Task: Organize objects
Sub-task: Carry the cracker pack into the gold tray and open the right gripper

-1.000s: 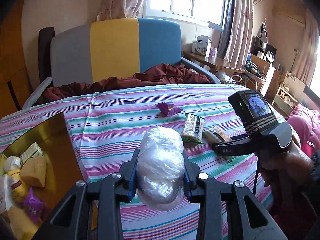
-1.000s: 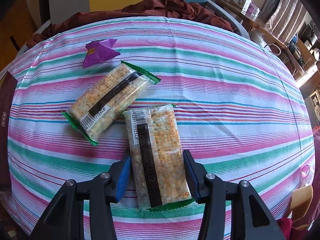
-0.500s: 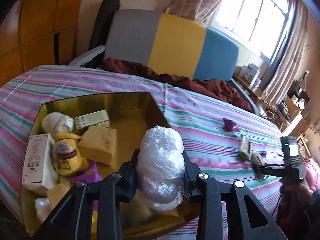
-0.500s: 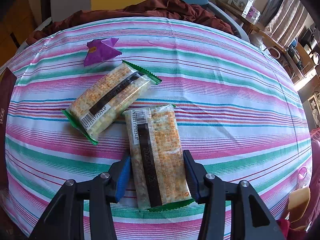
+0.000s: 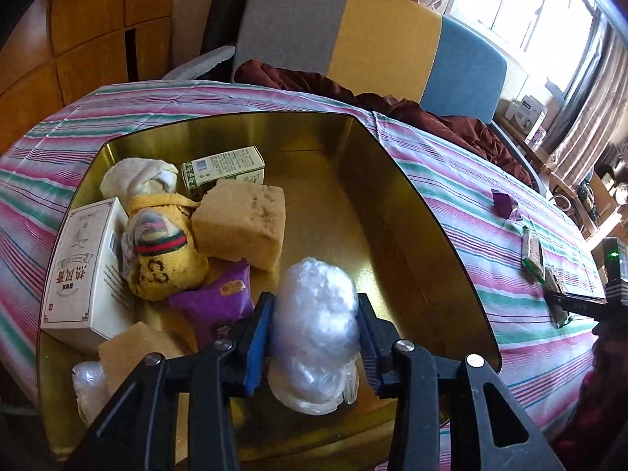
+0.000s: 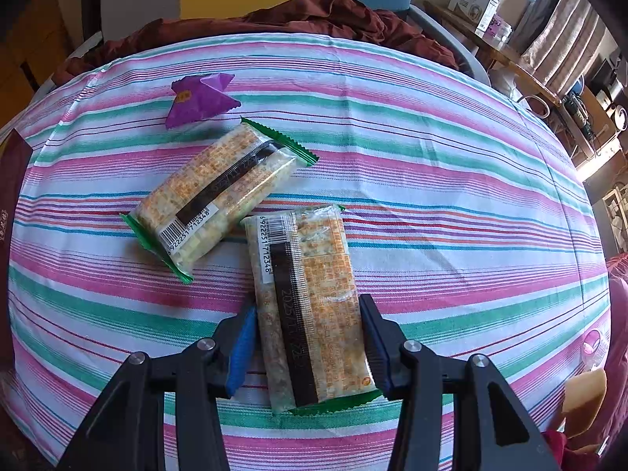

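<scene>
The clear plastic-wrapped bundle (image 5: 316, 337) is sitting squeezed between the fingers of the left gripper (image 5: 314, 347), which is hanging over the near, bare part of the gold tray (image 5: 392, 212), so the step in hand looks to be the drop-off of this item into the tray. Beyond it the tray is already carrying a tan sponge block (image 5: 241, 225), a purple packet (image 5: 216, 300), a yellow knitted pouch (image 5: 165, 259), a white box (image 5: 84, 267) and a green-and-white carton (image 5: 223, 167). The next move is probably calling for the left fingers to spread and let the bundle settle on the open gold floor just right of the purple packet, without knocking the pile. Farther out on the striped cloth of the desk (image 6: 431, 149), the right gripper (image 6: 310, 337) is straddling the near cracker pack (image 6: 310, 306) with its fingers on either side; a slight gap is showing by the left finger, so I cannot tell whether it is gripping yet. A second cracker pack (image 6: 219, 196) is lying just beside the first, and a purple wrapper (image 6: 200, 98) is lying beyond that.
</scene>
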Demonstrator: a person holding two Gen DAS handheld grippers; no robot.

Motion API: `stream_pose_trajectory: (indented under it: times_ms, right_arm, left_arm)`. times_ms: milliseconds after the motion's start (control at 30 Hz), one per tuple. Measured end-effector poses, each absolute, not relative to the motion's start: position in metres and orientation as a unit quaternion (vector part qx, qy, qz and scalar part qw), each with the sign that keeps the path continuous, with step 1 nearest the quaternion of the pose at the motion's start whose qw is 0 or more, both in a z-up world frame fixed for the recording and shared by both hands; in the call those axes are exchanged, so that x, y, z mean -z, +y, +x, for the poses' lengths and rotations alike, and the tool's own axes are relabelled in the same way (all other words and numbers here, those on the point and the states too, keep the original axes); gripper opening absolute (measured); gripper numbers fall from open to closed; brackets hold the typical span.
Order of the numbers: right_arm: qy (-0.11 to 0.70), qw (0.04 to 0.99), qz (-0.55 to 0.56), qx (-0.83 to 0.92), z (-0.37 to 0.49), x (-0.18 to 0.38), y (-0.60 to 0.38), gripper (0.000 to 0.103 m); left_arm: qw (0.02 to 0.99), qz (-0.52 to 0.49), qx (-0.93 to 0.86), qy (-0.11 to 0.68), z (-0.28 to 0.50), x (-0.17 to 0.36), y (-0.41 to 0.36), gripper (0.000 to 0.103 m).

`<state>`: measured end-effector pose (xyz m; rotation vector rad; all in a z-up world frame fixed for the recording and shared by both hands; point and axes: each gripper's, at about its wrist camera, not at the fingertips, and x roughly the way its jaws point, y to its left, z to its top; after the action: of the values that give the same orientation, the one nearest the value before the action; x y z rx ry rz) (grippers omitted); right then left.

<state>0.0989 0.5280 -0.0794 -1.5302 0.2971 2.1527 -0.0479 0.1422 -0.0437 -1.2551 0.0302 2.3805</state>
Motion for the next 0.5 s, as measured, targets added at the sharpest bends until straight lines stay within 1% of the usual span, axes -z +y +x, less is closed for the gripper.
stream_pose_trajectory:
  times_ms: [133,367,500]
  right_arm:
    - [0.109,0.24,-0.559,-0.786,0.099,0.08,0.53,0.049]
    - [0.109,0.24,-0.562,-0.784,0.099,0.079,0.53,0.049]
    - [0.115,0.234,-0.567,-0.781,0.096,0.079,0.526,0.049]
  left_arm:
    - [0.225,-0.451,-0.863,0.011,-0.045,0.042,0.14,0.054]
    - [0.211,-0.417,-0.884,0.026,-0.033,0.029,0.128,0.054]
    - [0.196,-0.397,-0.896,0.024,-0.031,0.018,0.119,0.057]
